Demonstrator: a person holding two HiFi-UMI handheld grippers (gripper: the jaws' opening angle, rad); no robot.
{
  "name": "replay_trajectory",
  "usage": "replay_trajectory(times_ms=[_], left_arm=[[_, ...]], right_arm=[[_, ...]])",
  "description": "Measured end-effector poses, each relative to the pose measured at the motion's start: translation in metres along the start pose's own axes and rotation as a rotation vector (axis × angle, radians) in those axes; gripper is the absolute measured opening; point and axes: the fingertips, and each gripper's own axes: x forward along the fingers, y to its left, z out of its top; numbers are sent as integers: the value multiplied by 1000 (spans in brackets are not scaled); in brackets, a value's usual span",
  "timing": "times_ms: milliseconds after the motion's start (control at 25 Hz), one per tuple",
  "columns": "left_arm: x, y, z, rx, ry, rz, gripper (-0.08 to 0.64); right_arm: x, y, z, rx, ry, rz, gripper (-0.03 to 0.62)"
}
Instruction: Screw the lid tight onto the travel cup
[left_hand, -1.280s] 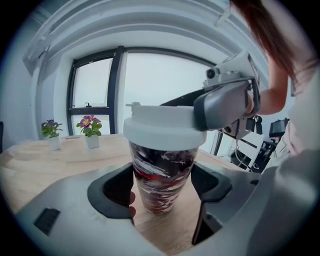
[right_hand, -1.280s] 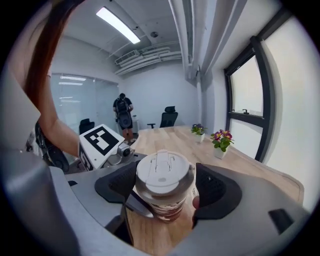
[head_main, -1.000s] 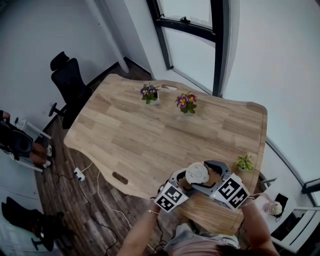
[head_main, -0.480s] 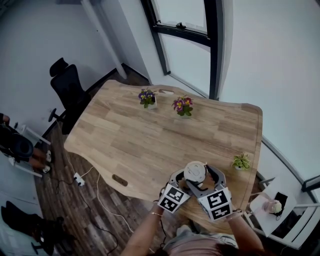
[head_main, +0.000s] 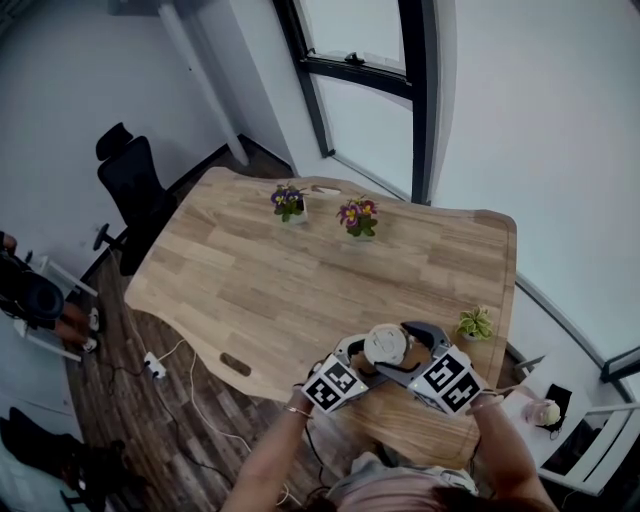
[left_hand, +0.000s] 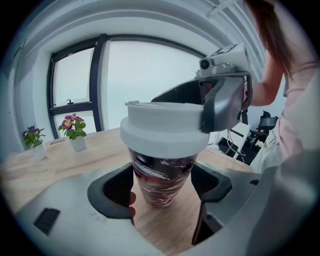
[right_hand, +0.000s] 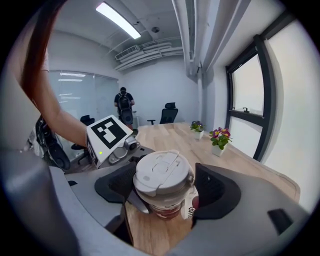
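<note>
White lid (head_main: 386, 346) sits level on the red-and-white patterned cup (left_hand: 161, 180), with no gap showing under its rim. The lid is therefore on and at least partly threaded. No view shows whether it is tight, so I judge the final twisting remains to be done or confirmed.

The cup stands upright on its narrow base, long axis vertical, mouth and lid facing up. It rests on the wooden table (head_main: 300, 270) at the table's 6 o'clock edge, closest to the person.

The left gripper (left_hand: 164, 192) comes in from about 8 o'clock of the cup. Its jaws are closed against the patterned body below the lid, steadying it. The right gripper (right_hand: 165, 187) comes in from about 4 o'clock and sits higher, its jaws clamped around the lid's rim, placed to turn it.

A small green plant (head_main: 474, 324) stands at 2 o'clock of the cup. Two flower pots (head_main: 288, 200) (head_main: 357, 215) sit well apart from it, toward 11 and 12 o'clock, at the table's far edge.
</note>
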Motion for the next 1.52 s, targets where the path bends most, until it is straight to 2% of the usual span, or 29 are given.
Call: replay_trajectory(times_ms=[80, 160, 520, 600, 760, 960, 1080, 1240, 1520], left_arm=[[0, 0, 1, -2, -1, 3, 347], [0, 0, 1, -15, -13, 24, 347], [3, 2, 3, -53, -48, 151, 347], [4, 2, 2, -53, -47, 151, 347], [3, -1, 0, -19, -32, 88, 347], [2, -3, -2, 32, -1, 6, 347], [2, -4, -2, 47, 17, -14, 347], [3, -3, -2, 27, -3, 22, 347], [6, 0, 2, -34, -60, 139, 347]], right_arm=[[0, 0, 0, 2, 1, 6, 342], [-1, 0, 2, 9, -21, -23, 342], [-5, -4, 2, 134, -90, -331, 341], [-5, -2, 2, 146, -96, -319, 341], [-8, 2, 2, 139, -102, -185, 343], [-7, 4, -4, 54, -15, -24, 350], [-5, 6, -5, 31, 16, 26, 348], [-5, 6, -4, 43, -14, -20, 348], [-7, 1, -3, 143, -87, -225, 348]])
